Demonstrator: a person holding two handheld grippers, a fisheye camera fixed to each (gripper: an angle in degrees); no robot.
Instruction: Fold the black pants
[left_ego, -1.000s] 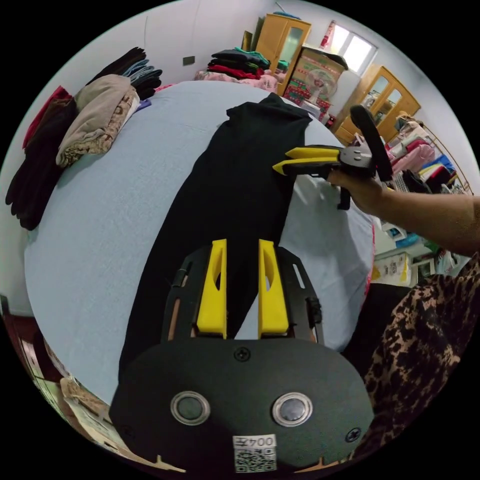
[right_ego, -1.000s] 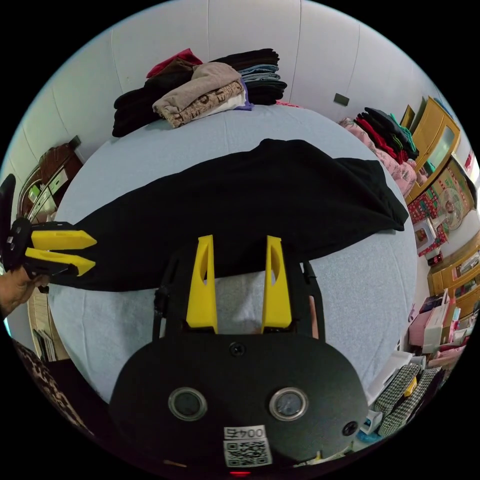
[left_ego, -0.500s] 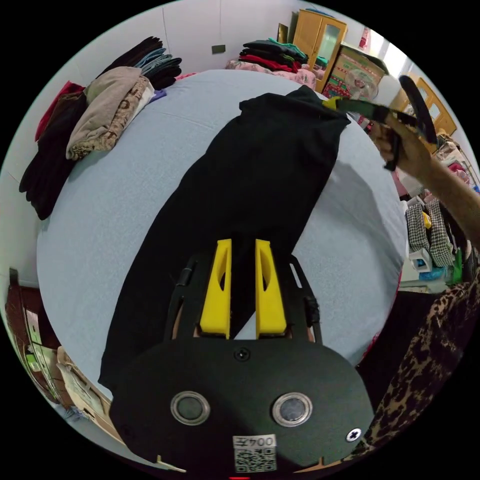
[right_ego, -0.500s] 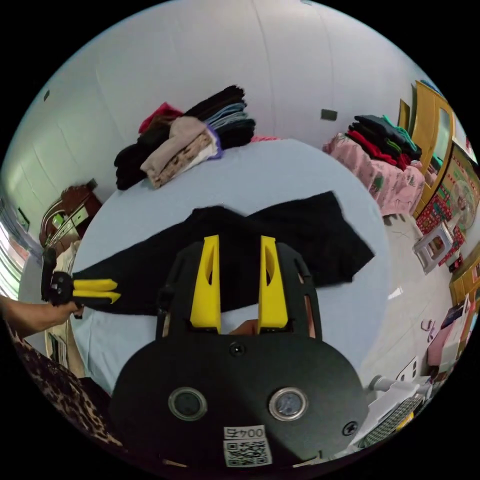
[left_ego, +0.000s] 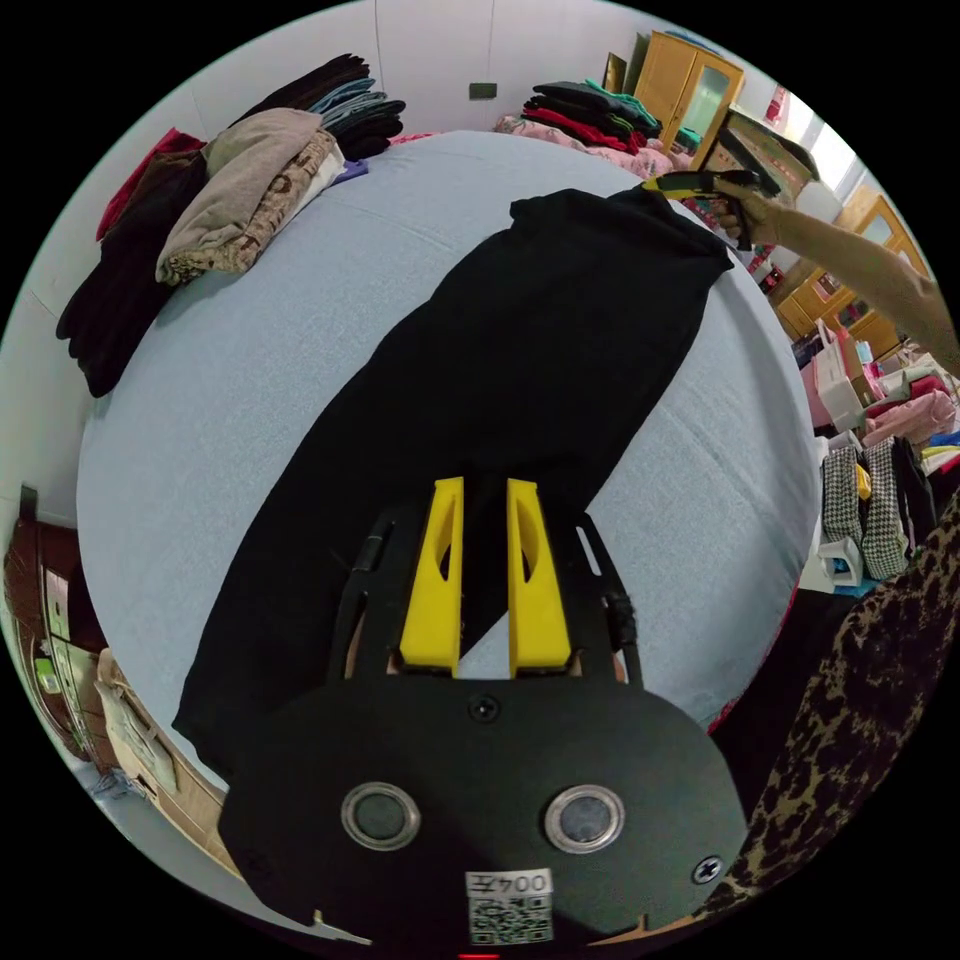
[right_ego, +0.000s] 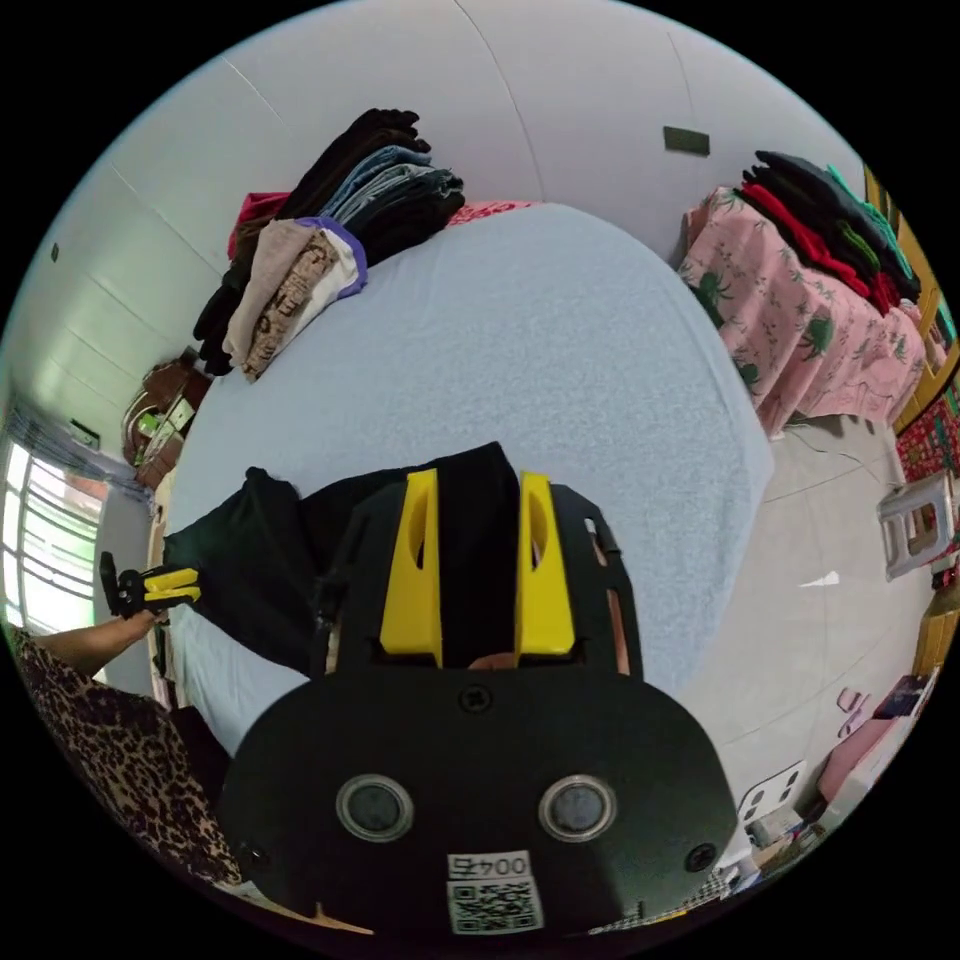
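Note:
The black pants (left_ego: 520, 330) lie stretched out lengthwise on the pale blue bed (left_ego: 250, 330). My left gripper (left_ego: 485, 490) hovers over their near end, its jaws a narrow gap apart with the pants' edge showing between them. At the far end my right gripper (left_ego: 652, 185) sits at a corner of the pants. In the right gripper view, the right gripper (right_ego: 478, 485) is open with black cloth (right_ego: 270, 560) lying between its jaws. Past the cloth, at the left, the left gripper (right_ego: 190, 585) is held by a hand.
Folded clothes (left_ego: 230, 180) are piled along the bed's far side by the wall. Another stack (right_ego: 830, 220) rests on a pink patterned cover beside the bed. Wooden wardrobes (left_ego: 690, 90), a white stool (right_ego: 915, 520) and the person's patterned clothing (left_ego: 860, 700) surround the bed.
The right gripper has travelled from the pants' middle edge to their far end. The left gripper's jaws have narrowed a little over the near end. Both views shifted with the hands.

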